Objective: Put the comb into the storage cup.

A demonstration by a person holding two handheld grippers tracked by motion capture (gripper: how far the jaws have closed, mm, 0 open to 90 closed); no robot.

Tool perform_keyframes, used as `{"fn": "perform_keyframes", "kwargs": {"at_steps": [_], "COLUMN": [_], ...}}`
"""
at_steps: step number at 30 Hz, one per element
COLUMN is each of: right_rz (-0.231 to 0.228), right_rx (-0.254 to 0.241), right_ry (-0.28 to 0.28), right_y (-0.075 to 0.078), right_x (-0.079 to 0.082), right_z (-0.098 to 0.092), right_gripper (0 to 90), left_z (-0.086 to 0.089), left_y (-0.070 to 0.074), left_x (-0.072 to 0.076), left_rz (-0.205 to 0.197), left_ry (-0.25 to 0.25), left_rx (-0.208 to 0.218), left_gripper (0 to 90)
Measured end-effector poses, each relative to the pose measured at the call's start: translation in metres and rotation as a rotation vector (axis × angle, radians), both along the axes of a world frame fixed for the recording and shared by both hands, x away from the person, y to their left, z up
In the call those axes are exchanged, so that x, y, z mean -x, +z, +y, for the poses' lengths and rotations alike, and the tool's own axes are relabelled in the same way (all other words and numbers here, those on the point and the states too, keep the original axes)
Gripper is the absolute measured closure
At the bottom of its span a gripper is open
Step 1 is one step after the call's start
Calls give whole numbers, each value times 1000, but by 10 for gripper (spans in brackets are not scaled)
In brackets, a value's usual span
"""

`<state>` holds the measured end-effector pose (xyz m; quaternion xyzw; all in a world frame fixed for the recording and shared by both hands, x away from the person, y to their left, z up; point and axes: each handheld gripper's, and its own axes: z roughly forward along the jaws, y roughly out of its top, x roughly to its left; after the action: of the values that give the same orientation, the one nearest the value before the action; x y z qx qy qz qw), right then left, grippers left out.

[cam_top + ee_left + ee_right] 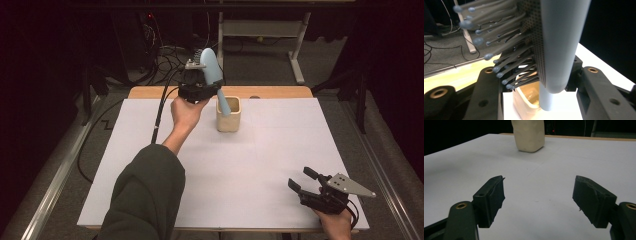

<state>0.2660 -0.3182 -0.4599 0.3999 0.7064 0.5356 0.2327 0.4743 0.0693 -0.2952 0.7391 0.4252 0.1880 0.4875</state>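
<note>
Left gripper (199, 85) clamps blue hairbrush (212, 67), handle inside cream cup (228, 114).

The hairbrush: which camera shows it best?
The high view: the whole blue hairbrush shows, handle dipping into the cream cup. The left gripper view shows its bristles and handle close up, cropped; the right gripper view catches the cup.

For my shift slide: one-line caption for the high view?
Left gripper holds a blue hairbrush handle-down in a cream cup; right gripper rests open on the white table.

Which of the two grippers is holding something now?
The left gripper, raised above the cream cup, grips the blue hairbrush; the right gripper is open.
</note>
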Motion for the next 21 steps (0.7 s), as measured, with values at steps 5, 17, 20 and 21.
{"fn": "perform_keyframes", "kwargs": {"at_steps": [5,17,20,21], "right_rz": [-2,-5,-4,-2], "right_rx": [1,-8,-8,-10], "right_ry": [2,1,1,1], "right_y": [0,1,0,0], "right_x": [0,0,0,0], "right_z": [0,-1,-1,-1], "right_gripper": [259,259,259,259], "left_z": [-1,-9,-9,-10], "left_y": [-1,-3,-4,-5], "left_x": [-4,-11,-13,-14], "left_rz": [1,-8,-4,-2], "left_ry": [14,29,33,38], "left_rx": [4,-10,-5,-5], "left_gripper": [554,553,552,552]}}
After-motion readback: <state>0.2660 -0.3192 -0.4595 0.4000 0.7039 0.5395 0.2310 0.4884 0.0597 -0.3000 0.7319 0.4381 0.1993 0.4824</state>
